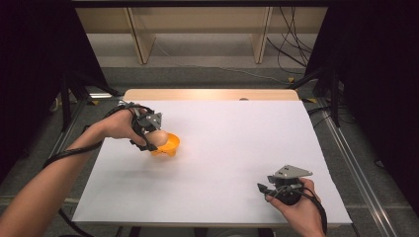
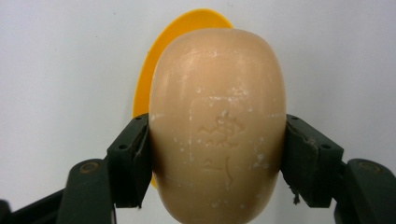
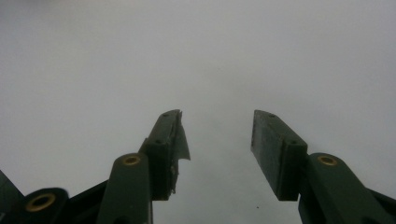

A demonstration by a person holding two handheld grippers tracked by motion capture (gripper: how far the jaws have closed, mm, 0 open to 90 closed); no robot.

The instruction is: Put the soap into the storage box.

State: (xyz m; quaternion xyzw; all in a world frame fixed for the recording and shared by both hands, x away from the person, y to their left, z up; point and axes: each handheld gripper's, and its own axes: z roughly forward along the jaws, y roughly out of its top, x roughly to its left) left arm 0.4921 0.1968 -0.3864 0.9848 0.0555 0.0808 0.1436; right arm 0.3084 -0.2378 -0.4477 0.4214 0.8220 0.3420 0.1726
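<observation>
A beige oval soap bar (image 2: 217, 126) with a stamped mark sits clamped between the two black jaws of my left gripper (image 2: 216, 156). Behind it lies an orange dish (image 2: 152, 70). In the high view the left gripper (image 1: 152, 136) holds the soap bar (image 1: 158, 138) just above the orange dish (image 1: 169, 145) at the left middle of the white table sheet (image 1: 232, 143). My right gripper (image 1: 264, 190) rests near the front right of the sheet, pointing left. In the right gripper view its jaws stand apart over bare white surface, the gripper (image 3: 215, 135) holding nothing.
The white sheet covers a wooden table whose far edge (image 1: 212, 94) shows bare. Metal rails (image 1: 346, 148) and stand legs flank both sides. Cables (image 1: 291, 54) lie on the floor beyond, near wooden shelf legs (image 1: 141, 39).
</observation>
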